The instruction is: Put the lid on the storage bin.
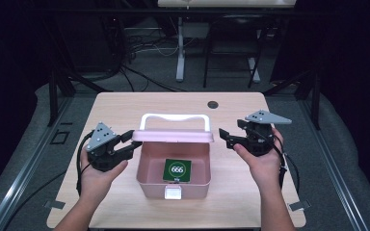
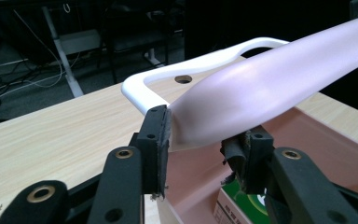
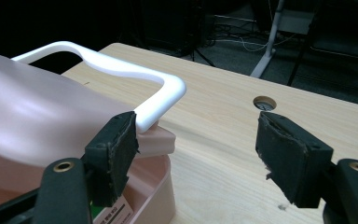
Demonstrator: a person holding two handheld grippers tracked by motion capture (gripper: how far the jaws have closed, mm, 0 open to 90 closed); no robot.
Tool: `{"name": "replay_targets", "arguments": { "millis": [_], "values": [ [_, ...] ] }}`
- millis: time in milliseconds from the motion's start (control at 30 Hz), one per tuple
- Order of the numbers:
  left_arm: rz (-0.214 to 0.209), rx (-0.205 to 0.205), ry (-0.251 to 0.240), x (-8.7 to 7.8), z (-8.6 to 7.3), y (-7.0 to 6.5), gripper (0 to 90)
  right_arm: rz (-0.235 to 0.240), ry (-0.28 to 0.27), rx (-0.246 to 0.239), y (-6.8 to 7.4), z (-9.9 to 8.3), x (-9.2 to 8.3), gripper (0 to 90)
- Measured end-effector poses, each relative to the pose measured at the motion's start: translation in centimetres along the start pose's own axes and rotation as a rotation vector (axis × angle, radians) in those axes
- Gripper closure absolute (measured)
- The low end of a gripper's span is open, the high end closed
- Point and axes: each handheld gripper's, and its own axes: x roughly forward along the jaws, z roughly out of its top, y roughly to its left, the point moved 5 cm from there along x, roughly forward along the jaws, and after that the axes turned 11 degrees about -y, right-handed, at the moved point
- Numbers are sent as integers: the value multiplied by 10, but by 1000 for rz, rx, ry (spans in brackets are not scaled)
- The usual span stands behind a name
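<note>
A pink box (image 1: 147, 185) stands open at the middle of the table, its pink lid (image 1: 173, 136) raised at the back with a white handle (image 1: 173, 117) on top. Inside lies a green card (image 1: 177, 169) marked 666. My left gripper (image 1: 131, 142) is at the lid's left end. In the left gripper view the lid's corner (image 2: 242, 98) sits between the spread jaws of my left gripper (image 2: 200, 149), and the pads do not press on it. My right gripper (image 1: 225, 137) stands open just off the lid's right end. Nothing lies between the pads of my right gripper (image 3: 200, 149).
A white latch (image 1: 173, 193) sits on the box's front wall. A round hole (image 1: 213, 104) is in the wooden table top (image 1: 115, 108) behind the box. Beyond the far edge are a desk leg (image 1: 180, 48) and floor cables.
</note>
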Motion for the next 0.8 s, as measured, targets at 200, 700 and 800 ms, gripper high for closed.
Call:
{"name": "replay_targets", "arguments": {
  "millis": [200, 700, 800],
  "values": [
    [4, -4, 21, -2, -4, -1, 600, 3, 9, -3, 1, -1, 2, 289],
    [-26, -30, 19, -12, -16, -6, 602, 12, 16, 18, -1, -5, 6, 289],
    [-43, -25, 30, -18, -22, -9, 601, 11, 12, 16, -1, -5, 5, 289]
  ]
}}
